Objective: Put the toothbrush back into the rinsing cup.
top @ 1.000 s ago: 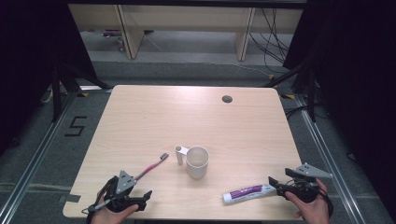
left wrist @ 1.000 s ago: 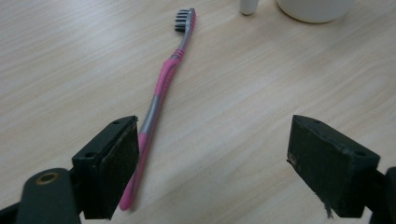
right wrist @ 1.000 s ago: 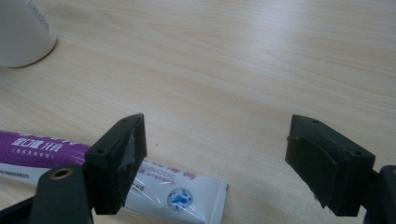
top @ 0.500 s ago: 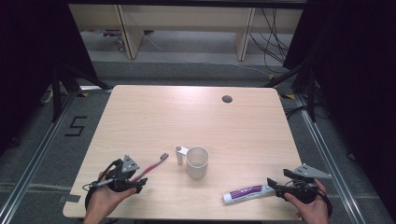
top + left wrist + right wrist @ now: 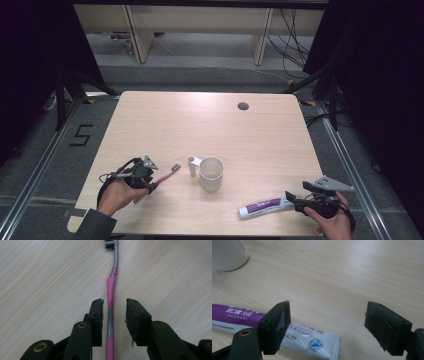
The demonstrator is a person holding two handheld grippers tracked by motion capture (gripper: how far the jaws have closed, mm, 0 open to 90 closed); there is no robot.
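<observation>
Now: wooden desk [image 5: 165,120], grey floor [image 5: 40,150] | mug [image 5: 211,173] centre | left tongs [image 5: 113,315] closing around toothbrush [image 5: 111,295], not touching | right tongs [image 5: 327,322] apart beside toothpaste [image 5: 307,340].

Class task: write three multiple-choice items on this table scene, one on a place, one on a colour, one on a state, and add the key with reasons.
1. Where does the toothpaste tube lie?
A. inside the mug
B. on the table near the right gripper
C. on the floor

2. What colour is the toothbrush handle mostly?
A. pink
B. green
C. yellow

3. How is the mug standing?
A. tipped over
B. upside down
C. upright, mouth up

Key: B, the tube lies flat beside that gripper; A, pink shows between the left gripper fingers; C, its open rim faces up.
</observation>
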